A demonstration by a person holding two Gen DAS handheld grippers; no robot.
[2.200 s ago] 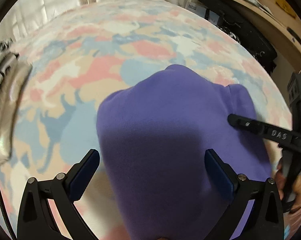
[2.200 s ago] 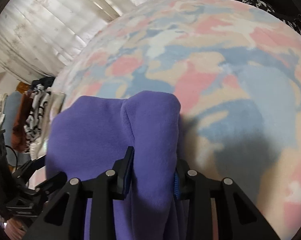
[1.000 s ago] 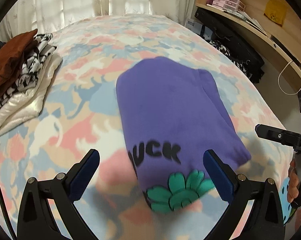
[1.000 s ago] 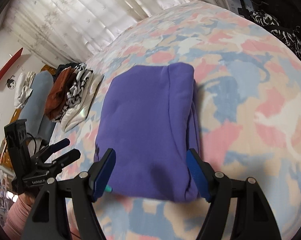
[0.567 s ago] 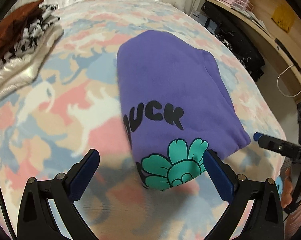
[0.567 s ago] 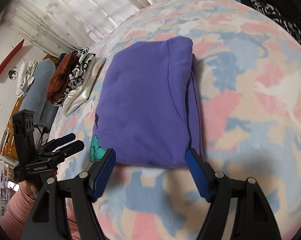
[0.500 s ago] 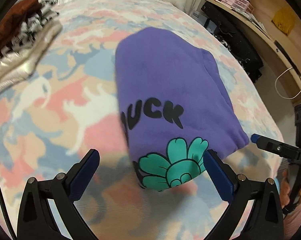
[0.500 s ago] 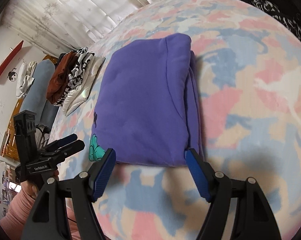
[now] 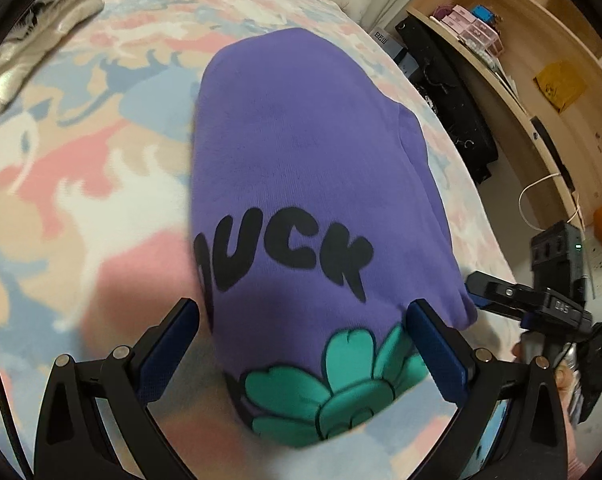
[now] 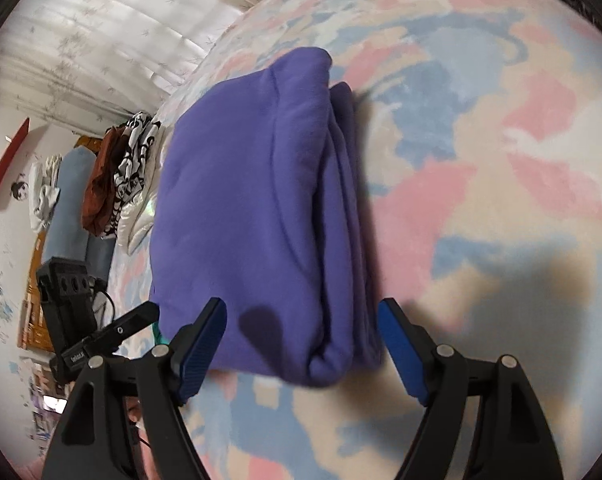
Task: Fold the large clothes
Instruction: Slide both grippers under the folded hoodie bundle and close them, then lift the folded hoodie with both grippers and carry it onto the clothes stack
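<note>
A folded purple sweatshirt (image 9: 301,152) with black letters and a green flower print lies on the patterned bedspread (image 9: 81,160). My left gripper (image 9: 303,306) is open, its blue pads standing either side of the sweatshirt's near, printed end without pressing on it. In the right wrist view the sweatshirt (image 10: 253,200) shows its stacked layers along the right edge. My right gripper (image 10: 301,304) is open and its jaws are opening; they straddle the near edge of the bundle, and neither pad grips the cloth. Each gripper appears in the other's view, the right gripper (image 9: 501,292) and the left gripper (image 10: 141,316).
A pile of folded clothes (image 10: 117,172) sits at the far left of the bed (image 10: 481,160). A wooden shelf (image 9: 521,60) and a black bag (image 9: 453,112) stand beside the bed on the right. Curtains (image 10: 101,40) hang behind.
My right gripper, earlier shut on the purple cloth, has let go. Both grippers have since come down close over the near end of the folded sweatshirt, which has not moved.
</note>
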